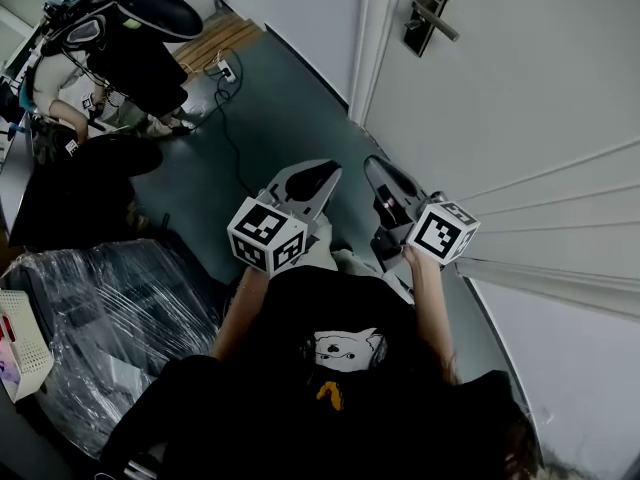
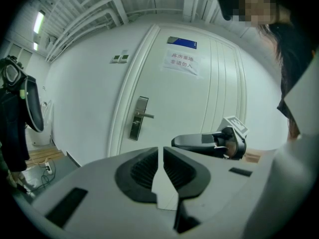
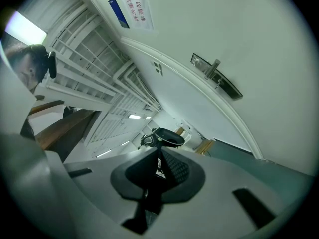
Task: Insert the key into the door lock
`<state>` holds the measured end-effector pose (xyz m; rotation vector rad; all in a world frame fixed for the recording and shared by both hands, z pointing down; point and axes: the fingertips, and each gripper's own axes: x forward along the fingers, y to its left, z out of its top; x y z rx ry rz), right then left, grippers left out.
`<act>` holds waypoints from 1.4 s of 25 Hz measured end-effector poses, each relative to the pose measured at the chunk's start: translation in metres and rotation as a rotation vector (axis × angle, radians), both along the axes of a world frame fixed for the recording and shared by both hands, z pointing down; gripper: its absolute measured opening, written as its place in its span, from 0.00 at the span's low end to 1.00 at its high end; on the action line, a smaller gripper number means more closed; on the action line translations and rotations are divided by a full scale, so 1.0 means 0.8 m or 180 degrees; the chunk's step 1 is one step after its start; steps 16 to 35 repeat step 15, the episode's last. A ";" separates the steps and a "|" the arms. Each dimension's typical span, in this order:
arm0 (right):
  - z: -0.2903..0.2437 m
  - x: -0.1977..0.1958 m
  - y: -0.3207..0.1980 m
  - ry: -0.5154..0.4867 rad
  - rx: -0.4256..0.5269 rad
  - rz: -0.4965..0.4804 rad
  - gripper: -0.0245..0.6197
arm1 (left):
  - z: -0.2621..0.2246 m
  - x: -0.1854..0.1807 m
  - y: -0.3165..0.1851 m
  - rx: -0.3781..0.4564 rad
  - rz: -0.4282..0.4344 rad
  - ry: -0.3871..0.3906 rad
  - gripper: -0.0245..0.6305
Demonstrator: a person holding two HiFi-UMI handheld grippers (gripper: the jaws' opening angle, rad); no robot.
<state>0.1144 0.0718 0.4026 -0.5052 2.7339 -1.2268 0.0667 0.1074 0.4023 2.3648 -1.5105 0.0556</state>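
Note:
The white door (image 1: pixel 520 98) stands at the right, and its metal lock plate with a lever handle (image 1: pixel 430 13) is at the top of the head view. My right gripper (image 1: pixel 383 190) is held low in front of the door, well below the lock. It is shut on a small dark key (image 3: pixel 159 169) with a white mark. My left gripper (image 1: pixel 318 181) is beside it with its jaws together and nothing in them. The lock plate (image 2: pixel 138 117) shows ahead in the left gripper view, beyond my left gripper (image 2: pixel 160 151). In the right gripper view the lock plate (image 3: pixel 217 76) is above my right gripper (image 3: pixel 158 156).
A person in black (image 1: pixel 130 53) bends over at the far left. A cable and a power strip (image 1: pixel 225 68) lie on the grey floor. A plastic-wrapped bundle (image 1: pixel 120 308) sits near my left. A paper notice (image 2: pixel 182 62) hangs on the door.

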 end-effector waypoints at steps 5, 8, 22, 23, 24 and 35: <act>0.001 0.006 -0.016 0.0053 -0.0017 -0.0027 0.07 | 0.002 0.004 -0.010 -0.0075 -0.0037 0.0003 0.09; 0.004 0.001 -0.009 0.0088 -0.0024 -0.0033 0.07 | 0.005 -0.003 0.000 -0.0086 -0.0056 0.0017 0.09; 0.007 -0.006 0.007 0.0160 0.0034 0.0008 0.07 | 0.010 -0.017 0.023 -0.0067 -0.0049 0.0050 0.09; 0.007 -0.006 0.007 0.0160 0.0034 0.0008 0.07 | 0.010 -0.017 0.023 -0.0067 -0.0049 0.0050 0.09; 0.007 -0.006 0.007 0.0160 0.0034 0.0008 0.07 | 0.010 -0.017 0.023 -0.0067 -0.0049 0.0050 0.09; 0.007 -0.006 0.007 0.0160 0.0034 0.0008 0.07 | 0.010 -0.017 0.023 -0.0067 -0.0049 0.0050 0.09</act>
